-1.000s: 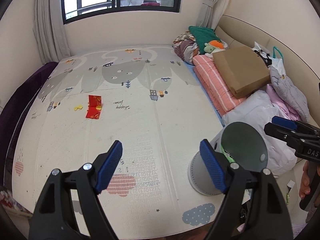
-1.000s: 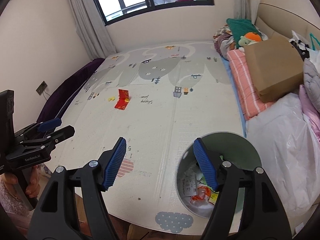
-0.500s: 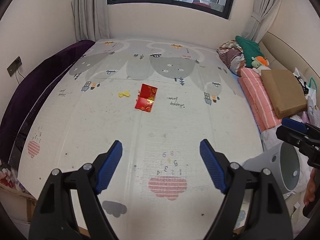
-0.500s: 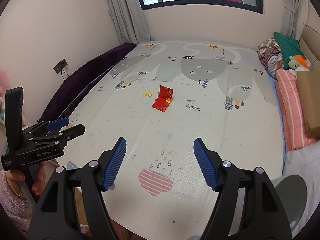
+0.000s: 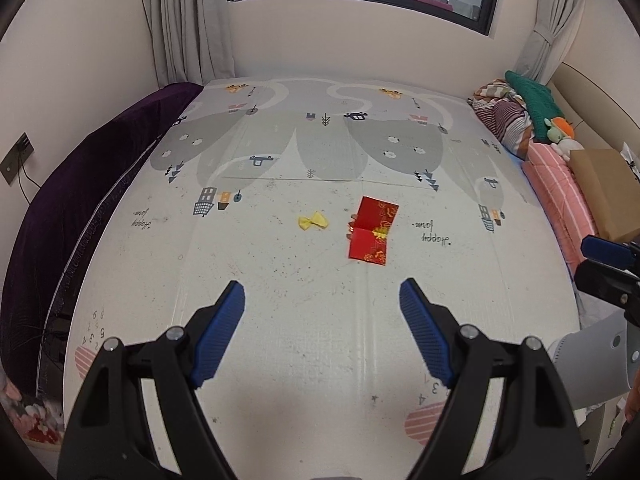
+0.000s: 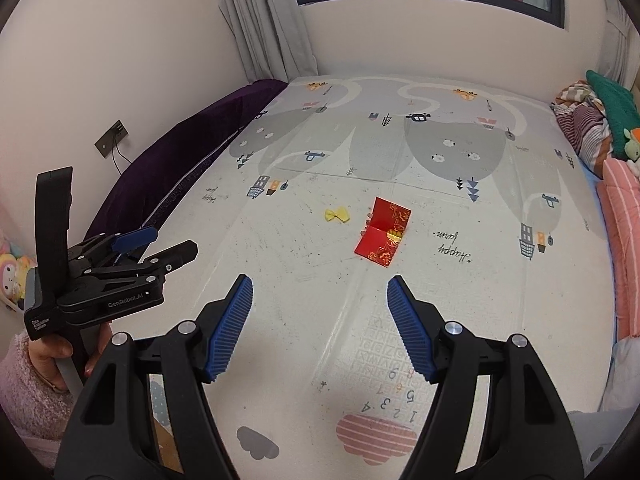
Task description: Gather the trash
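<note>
Both tongs are spread with nothing between them — left gripper [image 5: 322, 300] and right gripper [image 6: 320, 294] low in frame. The red envelope [image 5: 373, 230] and yellow wrapper [image 5: 313, 221] lie mid-frame on the play mat [image 5: 320, 340], open mat all around, clutter only at its right edge.

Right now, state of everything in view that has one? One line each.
left hand-held gripper: open, nothing between the pads
right hand-held gripper: open, nothing between the pads
red envelope: folded open, lying flat on the play mat, not picked up
yellow bow: on the mat left of the envelope, apart from it
trash bin: at the mat's right edge, lid state cannot tell
</note>
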`<state>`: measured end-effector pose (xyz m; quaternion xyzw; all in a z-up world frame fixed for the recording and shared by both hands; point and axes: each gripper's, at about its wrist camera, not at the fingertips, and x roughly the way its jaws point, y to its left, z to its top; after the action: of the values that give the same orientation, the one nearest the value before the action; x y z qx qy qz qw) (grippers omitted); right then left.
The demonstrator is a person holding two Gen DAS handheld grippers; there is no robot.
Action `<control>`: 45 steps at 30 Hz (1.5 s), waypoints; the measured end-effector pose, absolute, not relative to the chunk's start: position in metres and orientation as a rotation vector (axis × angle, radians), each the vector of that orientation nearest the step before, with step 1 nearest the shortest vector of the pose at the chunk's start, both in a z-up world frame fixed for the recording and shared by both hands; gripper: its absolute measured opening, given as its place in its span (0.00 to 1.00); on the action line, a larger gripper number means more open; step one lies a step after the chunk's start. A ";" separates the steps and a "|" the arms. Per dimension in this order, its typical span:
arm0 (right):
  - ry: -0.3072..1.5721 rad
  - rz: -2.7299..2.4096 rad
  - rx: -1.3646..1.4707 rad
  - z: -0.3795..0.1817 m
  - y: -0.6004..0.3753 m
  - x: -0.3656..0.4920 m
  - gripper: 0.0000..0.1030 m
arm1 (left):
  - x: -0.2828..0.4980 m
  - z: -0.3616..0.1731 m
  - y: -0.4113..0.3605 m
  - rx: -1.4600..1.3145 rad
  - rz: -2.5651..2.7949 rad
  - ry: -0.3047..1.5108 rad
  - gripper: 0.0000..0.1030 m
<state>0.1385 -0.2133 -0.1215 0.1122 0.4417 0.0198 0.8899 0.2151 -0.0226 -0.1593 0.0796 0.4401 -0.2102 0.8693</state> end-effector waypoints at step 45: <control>1.100 0.021 0.094 -0.445 -0.311 0.416 0.65 | 0.469 -0.446 -0.145 0.238 -0.495 1.037 0.77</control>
<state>0.4159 -0.3110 -0.4451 0.0446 0.5224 0.0100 0.8515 0.4695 -0.1452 -0.4465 0.1125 0.4893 -0.2335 0.8327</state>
